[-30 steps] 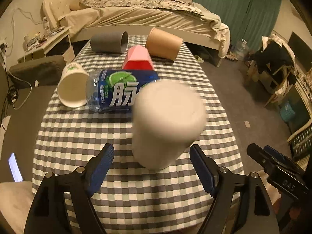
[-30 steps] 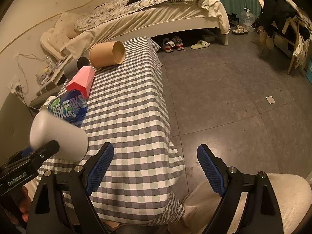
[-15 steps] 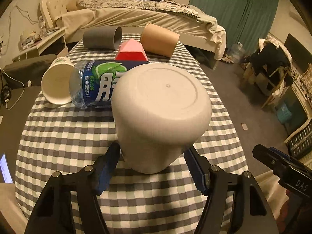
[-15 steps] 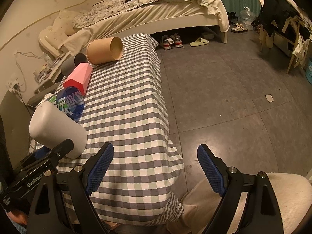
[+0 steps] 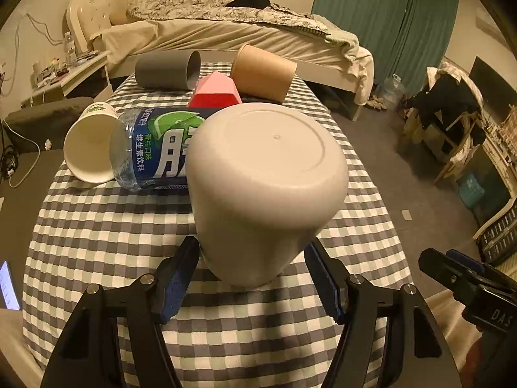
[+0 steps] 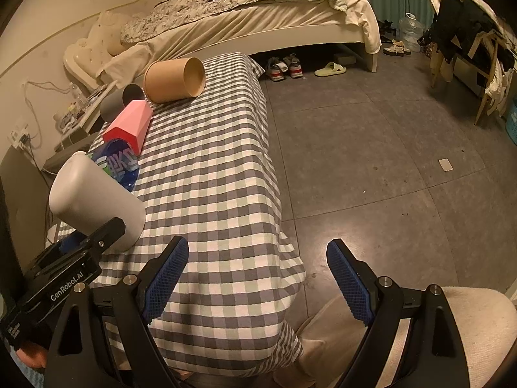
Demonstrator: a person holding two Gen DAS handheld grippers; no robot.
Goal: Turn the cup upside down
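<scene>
A plain white cup (image 5: 265,187) stands upside down on the checked tablecloth (image 5: 97,242), its flat base facing up and towards the left wrist camera. My left gripper (image 5: 252,278) has its blue pads on both sides of the cup near its rim and is shut on it. The cup also shows in the right wrist view (image 6: 93,200), with the left gripper's body below it. My right gripper (image 6: 258,278) is open and empty, at the table's right edge over the floor.
Behind the cup lie a blue drink bottle (image 5: 152,152), a white paper cup (image 5: 89,144), a pink-red block (image 5: 215,92), a grey cup (image 5: 166,69) and a brown paper cup (image 5: 263,72). A bed (image 5: 226,32) stands beyond the table.
My left gripper moved forward and closed around the white cup, which now fills the view. The right gripper has barely moved and stays open.
</scene>
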